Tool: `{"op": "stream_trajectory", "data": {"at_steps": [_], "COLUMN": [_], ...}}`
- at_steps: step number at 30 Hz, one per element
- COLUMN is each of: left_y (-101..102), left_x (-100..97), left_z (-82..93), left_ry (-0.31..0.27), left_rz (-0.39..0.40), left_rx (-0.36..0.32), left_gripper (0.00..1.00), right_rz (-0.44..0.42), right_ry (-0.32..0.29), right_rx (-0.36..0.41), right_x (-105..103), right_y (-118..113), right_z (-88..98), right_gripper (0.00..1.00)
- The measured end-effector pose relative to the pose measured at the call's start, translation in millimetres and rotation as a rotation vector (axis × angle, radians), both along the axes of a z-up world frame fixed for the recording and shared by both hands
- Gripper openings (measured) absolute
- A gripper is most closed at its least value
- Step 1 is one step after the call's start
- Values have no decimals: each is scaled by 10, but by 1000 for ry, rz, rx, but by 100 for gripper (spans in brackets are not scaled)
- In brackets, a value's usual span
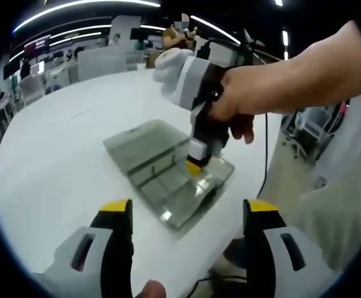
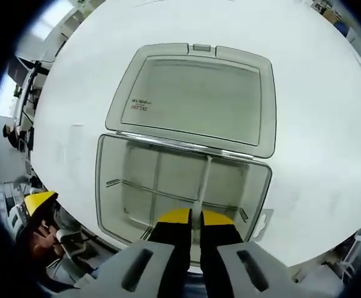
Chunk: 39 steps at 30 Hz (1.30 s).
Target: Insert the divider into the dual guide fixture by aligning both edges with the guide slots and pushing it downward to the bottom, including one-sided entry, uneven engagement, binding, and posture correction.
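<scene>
A clear plastic organiser box (image 2: 183, 186) lies open on a white round bench (image 2: 317, 93), its lid (image 2: 196, 99) folded flat on the far side of the right hand-held gripper (image 2: 190, 216). That hand-held gripper, seen from above, has its yellow-tipped jaws clenched on the near end of a thin clear divider (image 2: 203, 180), which stands upright in the box's tray, running straight ahead of the jaws. The left hand-held gripper (image 1: 187, 208) hangs released, jaws wide apart, with the box just beyond its tips and a person's hand (image 1: 242, 105) holding the right one down over the tray.

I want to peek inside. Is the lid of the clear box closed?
No, the lid lies flat, swung open behind the box, so the dividers inside show.
</scene>
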<state>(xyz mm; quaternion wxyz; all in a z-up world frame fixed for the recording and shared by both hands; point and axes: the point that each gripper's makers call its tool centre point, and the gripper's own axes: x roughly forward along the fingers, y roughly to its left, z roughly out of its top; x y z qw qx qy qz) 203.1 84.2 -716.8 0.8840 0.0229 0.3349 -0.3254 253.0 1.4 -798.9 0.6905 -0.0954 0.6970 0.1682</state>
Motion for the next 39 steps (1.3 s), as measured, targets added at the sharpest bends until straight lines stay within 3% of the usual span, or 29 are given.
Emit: {"op": "stream_trajectory", "data": {"at_steps": [35, 39], "left_y": [-24, -19], "left_x": [-9, -2], "left_z": [11, 20], "left_ry": [-4, -6], "left_rz": [1, 4], "left_rx": [1, 0], "left_gripper": [70, 69], "right_rz": [32, -4], "right_ry": [-30, -27], "right_rx": [6, 31], "right_x": [24, 33], "right_y": [4, -13], "right_z": [-12, -13], "right_gripper": [0, 0]}}
